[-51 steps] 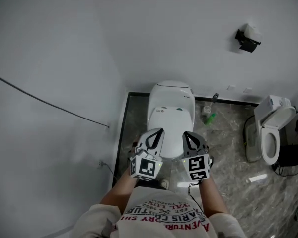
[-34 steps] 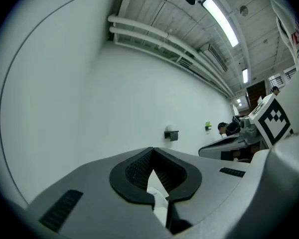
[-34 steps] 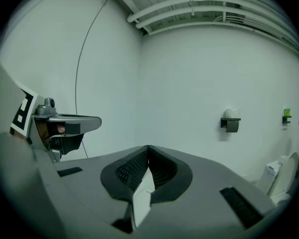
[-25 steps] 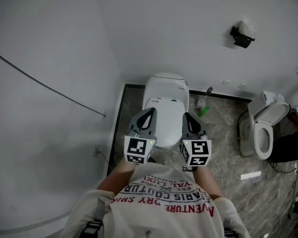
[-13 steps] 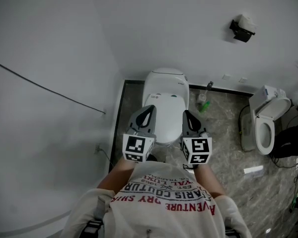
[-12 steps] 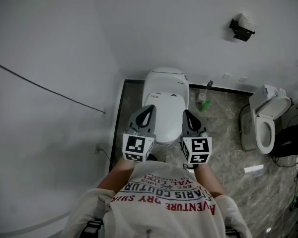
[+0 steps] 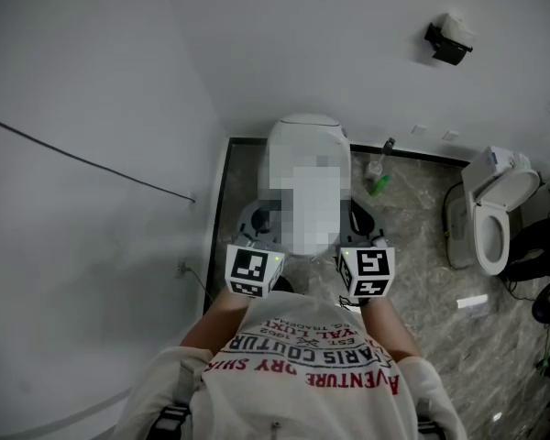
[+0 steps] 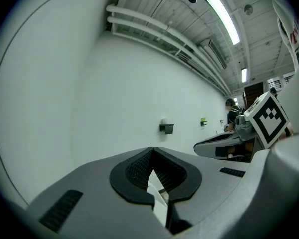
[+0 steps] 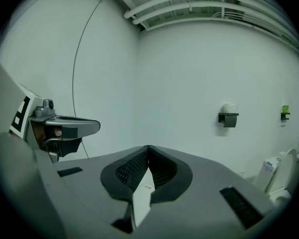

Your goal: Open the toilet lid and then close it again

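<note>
Head view: toilet partly obscured

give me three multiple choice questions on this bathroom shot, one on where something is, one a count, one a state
1. In the head view, where is the green bottle?
A. on the floor, right of the near toilet
B. on top of the tank
C. between a gripper's jaws

2. How many toilets show in the head view?
A. one
B. two
C. three

3. How do the jaws of the left gripper and the right gripper stand?
A. both wide apart
B. left together, right apart
C. both together, empty

Answers:
1 A, it lies on the floor beside the toilet's base.
2 B, the near toilet plus a second toilet at the right.
3 C, each gripper view shows the tips meeting with nothing between them.
</note>
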Tool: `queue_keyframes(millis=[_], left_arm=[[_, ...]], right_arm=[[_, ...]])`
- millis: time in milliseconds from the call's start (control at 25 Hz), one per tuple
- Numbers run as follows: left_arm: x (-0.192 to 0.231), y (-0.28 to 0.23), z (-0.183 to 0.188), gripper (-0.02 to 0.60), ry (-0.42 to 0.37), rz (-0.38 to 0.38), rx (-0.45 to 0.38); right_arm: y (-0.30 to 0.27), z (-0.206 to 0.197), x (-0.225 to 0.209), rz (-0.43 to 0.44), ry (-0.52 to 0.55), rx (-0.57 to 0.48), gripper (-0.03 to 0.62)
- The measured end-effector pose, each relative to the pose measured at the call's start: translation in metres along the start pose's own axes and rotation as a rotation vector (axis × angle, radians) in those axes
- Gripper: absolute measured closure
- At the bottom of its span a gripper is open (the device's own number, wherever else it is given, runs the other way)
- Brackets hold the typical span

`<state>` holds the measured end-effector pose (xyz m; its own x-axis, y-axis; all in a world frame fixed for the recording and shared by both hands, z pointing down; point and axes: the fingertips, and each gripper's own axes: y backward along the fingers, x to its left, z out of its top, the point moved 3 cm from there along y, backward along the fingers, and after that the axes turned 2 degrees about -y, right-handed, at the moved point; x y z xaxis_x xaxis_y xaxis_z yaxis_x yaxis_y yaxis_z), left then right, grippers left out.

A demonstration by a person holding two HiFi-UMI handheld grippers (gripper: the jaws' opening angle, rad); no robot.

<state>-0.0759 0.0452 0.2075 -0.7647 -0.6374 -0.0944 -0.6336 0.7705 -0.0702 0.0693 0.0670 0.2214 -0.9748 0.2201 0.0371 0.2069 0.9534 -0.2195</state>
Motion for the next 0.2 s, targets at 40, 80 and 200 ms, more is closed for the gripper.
queue_keyframes(millis=[40, 80, 200], left_arm=[[0.0, 0.0003, -0.001, 0.575, 0.001, 0.001, 0.001], [-0.0001, 0.001, -0.0017, 0.574, 0.002, 0.002, 0.001], [0.0002, 0.0037, -0.0034, 0.575, 0.002, 0.003, 0.001]], right_arm=[[0.0, -0.0011, 0.0001, 0.0, 0.0, 0.002, 0.58], [0.0005, -0.0021, 0.0004, 0.0, 0.0, 0.003, 0.58], [0.0021, -0.0044, 0.0025, 0.0, -0.002, 0.004, 0.58]])
